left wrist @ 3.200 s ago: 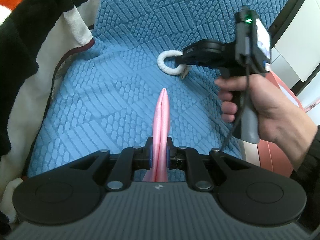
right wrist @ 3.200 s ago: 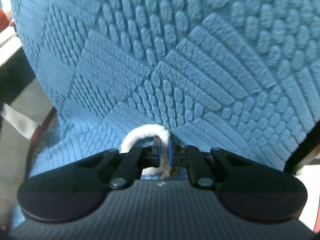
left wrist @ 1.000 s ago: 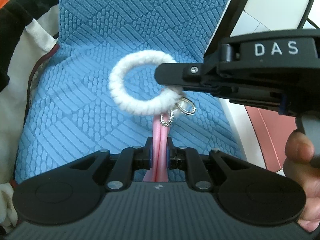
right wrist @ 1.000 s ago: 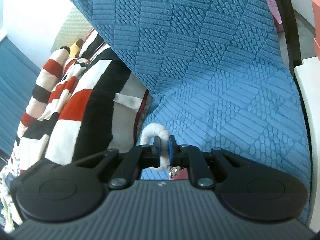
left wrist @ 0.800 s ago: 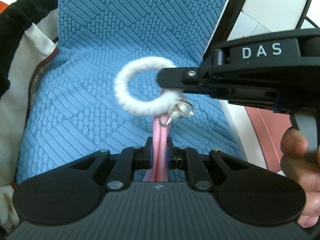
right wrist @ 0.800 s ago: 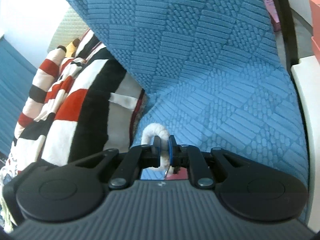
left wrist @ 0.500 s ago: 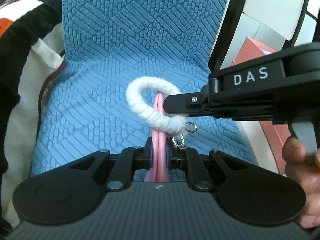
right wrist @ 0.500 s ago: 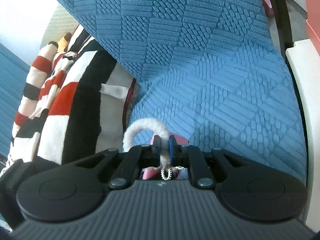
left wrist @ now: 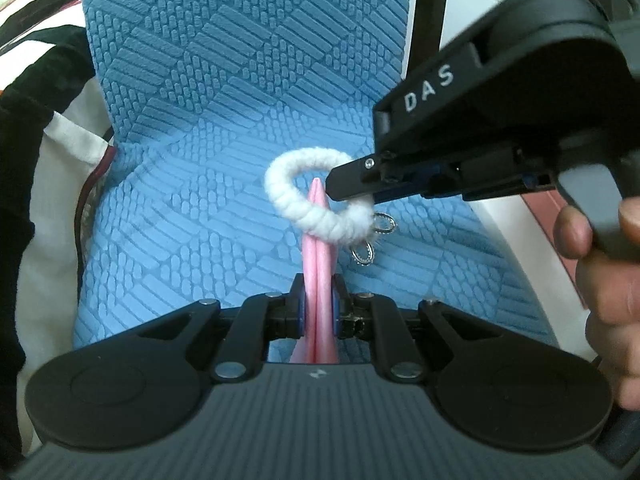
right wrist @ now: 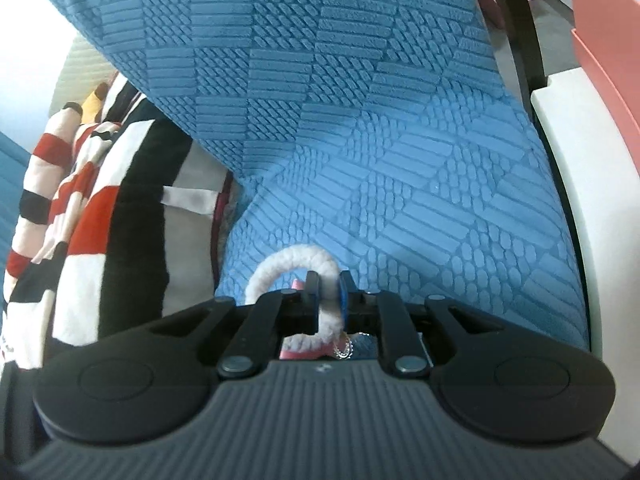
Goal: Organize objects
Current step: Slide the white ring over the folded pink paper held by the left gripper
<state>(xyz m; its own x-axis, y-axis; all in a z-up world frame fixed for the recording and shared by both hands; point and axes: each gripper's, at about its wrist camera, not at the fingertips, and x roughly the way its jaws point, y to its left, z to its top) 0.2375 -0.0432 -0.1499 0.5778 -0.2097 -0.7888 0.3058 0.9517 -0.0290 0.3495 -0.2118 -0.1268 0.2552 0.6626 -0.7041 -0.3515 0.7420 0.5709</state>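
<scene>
My left gripper [left wrist: 318, 280] is shut on a flat pink piece [left wrist: 317, 248] that stands edge-on and points away over the blue cushion [left wrist: 200, 140]. A white fuzzy ring [left wrist: 320, 224] with small metal charms [left wrist: 362, 256] hangs around the pink tip. My right gripper [left wrist: 348, 192] comes in from the right, shut on the ring's right side. In the right wrist view the ring [right wrist: 280, 266] is pinched between the right gripper's [right wrist: 326, 280] pads, with a bit of the pink piece [right wrist: 294, 354] and the charms [right wrist: 344, 348] showing below.
A hand [left wrist: 600, 280] grips the right tool's handle. A striped red, black and white blanket [right wrist: 80, 200] lies left of the blue textured cushion [right wrist: 400, 180]. A white panel with a black rim [right wrist: 560, 140] and a coral box [right wrist: 600, 20] stand to the right.
The right gripper has brought the white ring down and closer, from above the pink tip to around it. Both views have rolled a little. The left grip on the pink piece is unchanged.
</scene>
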